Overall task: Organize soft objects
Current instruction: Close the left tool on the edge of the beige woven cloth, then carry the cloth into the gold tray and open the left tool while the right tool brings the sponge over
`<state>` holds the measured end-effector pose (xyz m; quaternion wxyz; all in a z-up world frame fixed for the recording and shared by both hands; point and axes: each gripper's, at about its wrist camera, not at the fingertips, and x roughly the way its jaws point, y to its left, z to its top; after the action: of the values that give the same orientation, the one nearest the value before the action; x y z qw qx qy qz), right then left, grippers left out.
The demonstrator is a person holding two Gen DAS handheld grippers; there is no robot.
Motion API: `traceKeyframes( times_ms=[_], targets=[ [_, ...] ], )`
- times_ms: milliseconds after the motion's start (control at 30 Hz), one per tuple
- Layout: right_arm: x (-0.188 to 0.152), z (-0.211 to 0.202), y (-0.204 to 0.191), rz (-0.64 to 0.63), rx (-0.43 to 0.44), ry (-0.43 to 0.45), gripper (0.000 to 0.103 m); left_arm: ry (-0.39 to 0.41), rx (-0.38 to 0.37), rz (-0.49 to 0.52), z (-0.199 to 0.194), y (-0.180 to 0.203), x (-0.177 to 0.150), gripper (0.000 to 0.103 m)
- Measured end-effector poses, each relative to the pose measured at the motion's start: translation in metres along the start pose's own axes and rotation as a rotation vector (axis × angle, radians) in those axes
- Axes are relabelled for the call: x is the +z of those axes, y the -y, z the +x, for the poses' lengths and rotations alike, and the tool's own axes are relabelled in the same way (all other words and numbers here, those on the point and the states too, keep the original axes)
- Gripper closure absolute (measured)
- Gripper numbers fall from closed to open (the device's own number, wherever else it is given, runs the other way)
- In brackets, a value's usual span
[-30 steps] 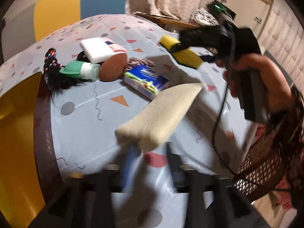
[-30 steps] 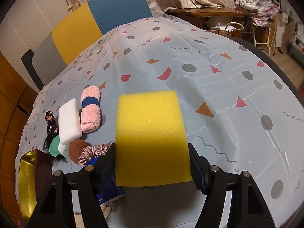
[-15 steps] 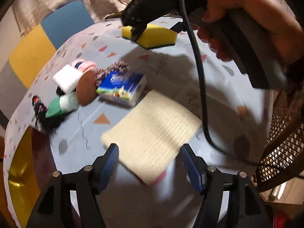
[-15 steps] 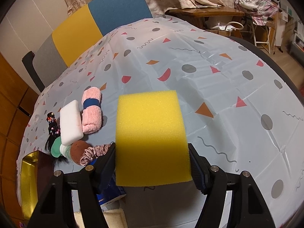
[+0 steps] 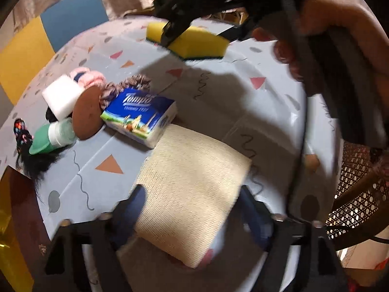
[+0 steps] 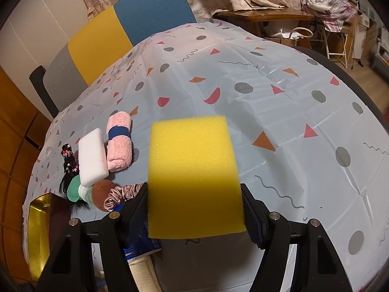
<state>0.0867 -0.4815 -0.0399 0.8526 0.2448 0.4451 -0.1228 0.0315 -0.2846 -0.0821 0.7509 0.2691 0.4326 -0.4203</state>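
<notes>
Table (image 6: 279,102): we see it draped in a pale plastic cloth printed with dots, triangles and squiggles; a chair with yellow and blue panels (image 6: 136,26) stands behind it.
Beige cloth (image 5: 192,194): we find a folded woven cloth lying flat on the table, just beside the tissue pack, its near end between the fingers of the left tongs.
Yellow sponge (image 6: 194,177): we see it clamped across its width in the right tongs, held above the table; the left view shows a dark green scouring layer under it.
Left tongs (image 5: 192,209): their jaws are closing, the blue pads standing on either side of the beige cloth; the blur keeps us from telling whether they press on it.
Right tongs (image 6: 194,206): clenched on the yellow sponge, both pads against its sides; a hand (image 5: 345,43) grips the handle.
Tissue pack (image 5: 139,116): a blue Tempo pack lies touching the pink scrunchie (image 5: 126,86) and the brown round puff (image 5: 87,114).
Pink rolled towel (image 6: 119,143): it lies beside the white sponge block (image 6: 92,157).
Green-capped item (image 5: 51,137): it rests against the brown puff, on dark hair of a wig-like piece (image 5: 39,165).
</notes>
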Motion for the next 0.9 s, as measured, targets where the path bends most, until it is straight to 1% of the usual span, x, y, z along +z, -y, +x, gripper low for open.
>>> traceKeyframes(
  times_ms=[33, 67, 133, 167, 233, 367, 400, 433, 667, 833, 900],
  targets=[
    [0.0, 0.0, 0.0, 0.001, -0.001, 0.0, 0.032, 0.008, 0.0, 0.009, -0.003, 0.003, -0.001, 0.048],
    [0.0, 0.0, 0.0, 0.001, -0.001, 0.001, 0.032, 0.019, -0.004, 0.02, -0.006, 0.008, -0.002, 0.053],
    [0.0, 0.0, 0.0, 0.001, -0.003, 0.002, 0.032, 0.042, -0.005, 0.031, -0.013, 0.013, -0.004, 0.067],
    [-0.001, 0.0, 0.0, 0.001, -0.004, 0.002, 0.032, 0.053, -0.013, 0.027, -0.017, 0.014, -0.006, 0.07],
    [0.0, 0.0, 0.0, -0.001, -0.005, 0.001, 0.032, 0.074, -0.035, 0.004, -0.023, 0.011, -0.009, 0.078],
    [-0.001, 0.001, 0.0, -0.004, -0.01, 0.001, 0.032, 0.13, -0.075, -0.106, -0.041, -0.007, -0.016, 0.084],
    [-0.001, 0.001, 0.0, -0.005, -0.01, 0.001, 0.032, 0.147, -0.076, -0.132, -0.046, -0.011, -0.018, 0.084],
    [-0.001, 0.001, 0.0, -0.006, -0.012, 0.0, 0.032, 0.161, -0.077, -0.149, -0.051, -0.015, -0.019, 0.087],
    [-0.002, 0.002, 0.0, -0.01, -0.02, -0.001, 0.032, 0.284, -0.092, -0.3, -0.086, -0.049, -0.029, 0.092],
    [-0.003, 0.002, -0.001, -0.017, -0.022, 0.001, 0.032, 0.323, -0.123, -0.407, -0.098, -0.075, -0.036, 0.095],
    [-0.003, 0.002, -0.002, -0.022, -0.028, 0.0, 0.032, 0.319, -0.098, -0.404, -0.099, -0.077, -0.036, 0.095]
  ],
)
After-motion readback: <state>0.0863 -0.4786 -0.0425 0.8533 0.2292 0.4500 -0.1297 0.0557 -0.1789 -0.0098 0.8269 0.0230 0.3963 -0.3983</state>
